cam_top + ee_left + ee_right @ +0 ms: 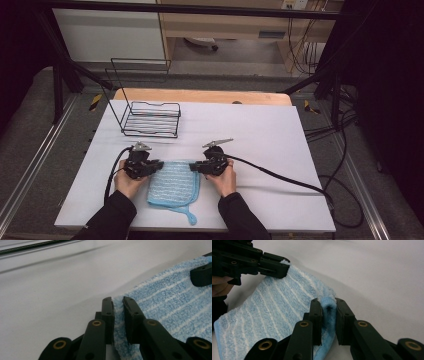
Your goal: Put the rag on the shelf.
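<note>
Left gripper (pixel 118 301) and right gripper (pixel 328 302) both pinching far corners of cloth (pixel 172 182). Thin bite risking slipping; uneven lifting risking skewed fold.

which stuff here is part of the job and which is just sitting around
In the job:
- blue towel
- left hand-held gripper, shut on a far corner of the towel
- right hand-held gripper, shut on the other far corner

Lying about:
- wire rack
- loose cables

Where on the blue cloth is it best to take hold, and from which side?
By the two far corners of the blue cloth, each hand-held gripper coming in from its own side. It lies flat; the left hand-held gripper and right hand-held gripper each pinch a raised corner.
</note>
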### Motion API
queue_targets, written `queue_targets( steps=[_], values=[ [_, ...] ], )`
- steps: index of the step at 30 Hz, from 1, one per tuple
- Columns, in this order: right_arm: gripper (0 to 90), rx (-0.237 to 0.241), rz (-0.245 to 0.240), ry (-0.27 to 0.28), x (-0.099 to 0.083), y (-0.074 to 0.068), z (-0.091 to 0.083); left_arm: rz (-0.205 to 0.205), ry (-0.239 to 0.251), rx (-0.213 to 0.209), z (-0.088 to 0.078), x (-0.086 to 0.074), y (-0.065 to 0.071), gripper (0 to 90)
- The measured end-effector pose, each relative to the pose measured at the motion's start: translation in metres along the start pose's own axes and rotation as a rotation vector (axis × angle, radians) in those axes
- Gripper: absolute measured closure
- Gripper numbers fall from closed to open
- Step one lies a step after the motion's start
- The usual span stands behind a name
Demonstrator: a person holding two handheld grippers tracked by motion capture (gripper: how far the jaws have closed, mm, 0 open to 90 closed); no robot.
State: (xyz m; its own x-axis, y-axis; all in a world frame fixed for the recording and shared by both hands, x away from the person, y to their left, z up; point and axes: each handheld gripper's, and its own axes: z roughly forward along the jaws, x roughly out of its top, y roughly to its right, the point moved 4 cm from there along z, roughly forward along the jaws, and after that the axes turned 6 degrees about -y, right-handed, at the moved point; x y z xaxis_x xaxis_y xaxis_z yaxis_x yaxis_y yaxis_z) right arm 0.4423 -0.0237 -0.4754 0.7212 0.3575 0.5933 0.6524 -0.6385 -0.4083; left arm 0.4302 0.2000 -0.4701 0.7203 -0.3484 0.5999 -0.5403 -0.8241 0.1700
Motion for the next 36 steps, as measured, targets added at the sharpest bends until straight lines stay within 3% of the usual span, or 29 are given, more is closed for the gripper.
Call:
queue_targets(
  steps=[8, 23, 36],
  values=[
    [78.9, 0.006, -0.019, 0.021, 0.001, -0.005, -0.008, -0.006, 0.039, -0.019, -0.009, 0.001, 0.002, 79.5],
    [79.1, 0.032, -0.053, 0.097, 0.005, -0.020, -0.029, -0.008, 0.142, -0.058, -0.041, 0.003, 0.009, 79.6],
    [79.9, 0.025, -0.091, 0.163, 0.009, -0.030, -0.052, -0.002, 0.214, -0.087, -0.061, 0.009, 0.020, 80.0]
  ],
)
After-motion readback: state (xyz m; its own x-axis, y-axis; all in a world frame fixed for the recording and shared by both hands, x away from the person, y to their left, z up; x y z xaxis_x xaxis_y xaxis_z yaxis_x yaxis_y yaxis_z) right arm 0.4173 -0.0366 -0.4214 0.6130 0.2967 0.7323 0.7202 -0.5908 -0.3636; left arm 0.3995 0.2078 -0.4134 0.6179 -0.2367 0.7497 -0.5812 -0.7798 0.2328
